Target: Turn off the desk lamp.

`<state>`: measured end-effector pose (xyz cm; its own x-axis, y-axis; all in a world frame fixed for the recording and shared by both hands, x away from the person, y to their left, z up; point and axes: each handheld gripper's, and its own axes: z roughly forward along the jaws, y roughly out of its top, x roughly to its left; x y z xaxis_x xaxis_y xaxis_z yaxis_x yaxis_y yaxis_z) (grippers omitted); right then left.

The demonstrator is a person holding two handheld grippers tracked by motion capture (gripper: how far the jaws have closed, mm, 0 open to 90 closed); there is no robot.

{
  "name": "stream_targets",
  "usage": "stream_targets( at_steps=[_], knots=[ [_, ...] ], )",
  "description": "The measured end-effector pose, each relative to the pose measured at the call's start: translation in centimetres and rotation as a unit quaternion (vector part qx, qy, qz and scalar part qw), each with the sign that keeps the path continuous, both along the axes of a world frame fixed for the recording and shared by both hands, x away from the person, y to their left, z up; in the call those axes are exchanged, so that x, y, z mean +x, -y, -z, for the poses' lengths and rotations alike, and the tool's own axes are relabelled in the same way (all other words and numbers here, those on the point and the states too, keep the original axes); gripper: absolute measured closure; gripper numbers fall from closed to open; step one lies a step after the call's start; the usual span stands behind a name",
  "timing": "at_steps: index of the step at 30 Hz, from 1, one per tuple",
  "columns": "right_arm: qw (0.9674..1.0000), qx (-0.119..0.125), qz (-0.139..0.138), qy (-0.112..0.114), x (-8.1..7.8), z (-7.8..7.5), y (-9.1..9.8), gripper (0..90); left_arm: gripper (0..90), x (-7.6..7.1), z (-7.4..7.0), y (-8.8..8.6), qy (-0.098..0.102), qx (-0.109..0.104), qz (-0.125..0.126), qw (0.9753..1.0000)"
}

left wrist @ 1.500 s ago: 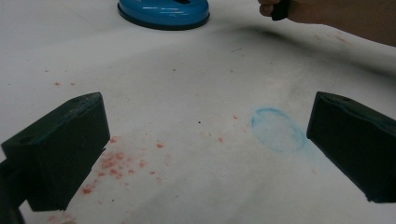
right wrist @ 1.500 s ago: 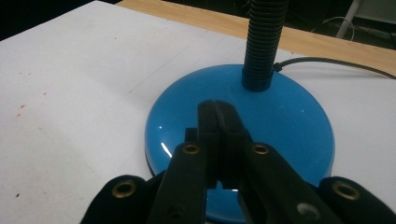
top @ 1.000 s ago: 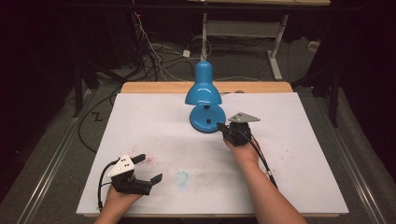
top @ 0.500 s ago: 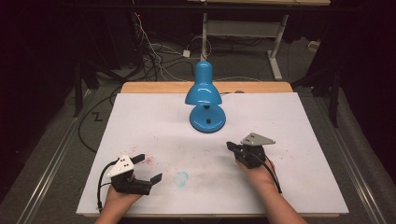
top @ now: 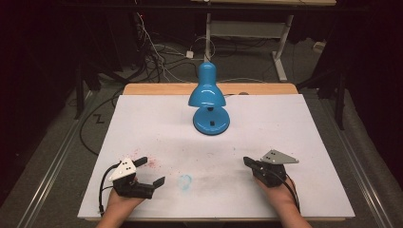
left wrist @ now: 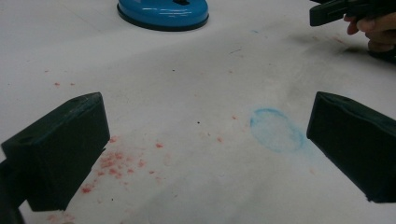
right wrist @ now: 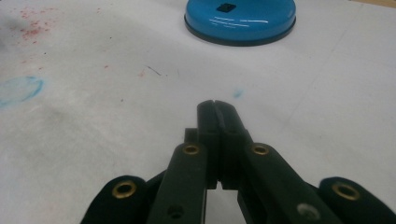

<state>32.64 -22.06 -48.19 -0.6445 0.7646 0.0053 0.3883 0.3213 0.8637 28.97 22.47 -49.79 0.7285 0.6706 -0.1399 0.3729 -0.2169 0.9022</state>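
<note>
We see the left gripper [top: 147, 171] low over the near left of the white tabletop [top: 294, 123], its 2 jaws spread wide with nothing between them. Red specks [left wrist: 116, 163] lie on the sheet just by its left jaw, and a faint blue ring stain [left wrist: 275, 129] sits ahead of its right jaw. Well ahead of both grippers, in the middle far part of the tabletop, stands a blue desk lamp [top: 208, 92] on its round base [right wrist: 240, 18], with a small dark switch on top. We can read no brand, label or writing on it. The right gripper [right wrist: 215, 105] rests at the near right, jaws pressed together and holding nothing, pointed toward the lamp base.
</note>
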Motion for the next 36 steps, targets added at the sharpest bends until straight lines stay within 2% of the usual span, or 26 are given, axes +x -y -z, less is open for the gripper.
stream_targets(
  at_steps=[3,5,9,11,15,18,23,28,33,36],
  knots=[
    [1.0000,0.000,-0.002,-0.002,-0.6,0.0,0.6,90.0,0.0,0.0,0.0,0.0,-0.001,0.001,0.002,1.0000],
    [0.9999,-0.007,-0.003,0.006,-0.9,0.0,1.0,90.0,0.0,0.0,0.0,0.0,-0.001,0.001,0.000,1.0000],
    [0.9999,0.012,0.002,-0.002,-1.1,0.3,1.5,88.0,0.0,0.1,0.0,0.2,-0.005,0.007,-0.002,1.0000],
    [1.0000,0.006,-0.001,-0.005,-1.0,0.3,1.4,74.3,0.0,0.1,0.0,0.1,-0.003,0.006,-0.001,1.0000],
    [0.9998,0.007,0.006,-0.018,-0.5,0.3,1.3,54.1,0.0,0.0,0.0,0.1,-0.001,0.004,0.000,1.0000],
    [0.9998,-0.005,0.005,-0.016,-0.6,0.4,1.1,35.2,0.0,0.0,0.0,0.1,-0.001,0.003,0.000,1.0000],
    [0.9999,-0.007,-0.010,0.000,-0.9,0.3,1.1,15.3,0.0,0.1,0.0,0.1,-0.003,0.005,-0.002,1.0000],
    [0.9998,0.016,-0.009,0.009,-1.7,0.2,1.9,0.9,0.0,0.2,0.0,0.1,-0.007,0.004,-0.001,1.0000],
    [0.9990,0.033,-0.002,0.031,-2.8,-0.2,2.7,0.2,0.0,0.2,0.0,0.1,-0.008,0.003,0.005,1.0000],
    [0.9989,0.031,0.000,0.035,-2.8,-0.3,2.8,0.2,0.0,0.2,0.0,0.0,-0.007,0.001,0.005,1.0000]
  ],
)
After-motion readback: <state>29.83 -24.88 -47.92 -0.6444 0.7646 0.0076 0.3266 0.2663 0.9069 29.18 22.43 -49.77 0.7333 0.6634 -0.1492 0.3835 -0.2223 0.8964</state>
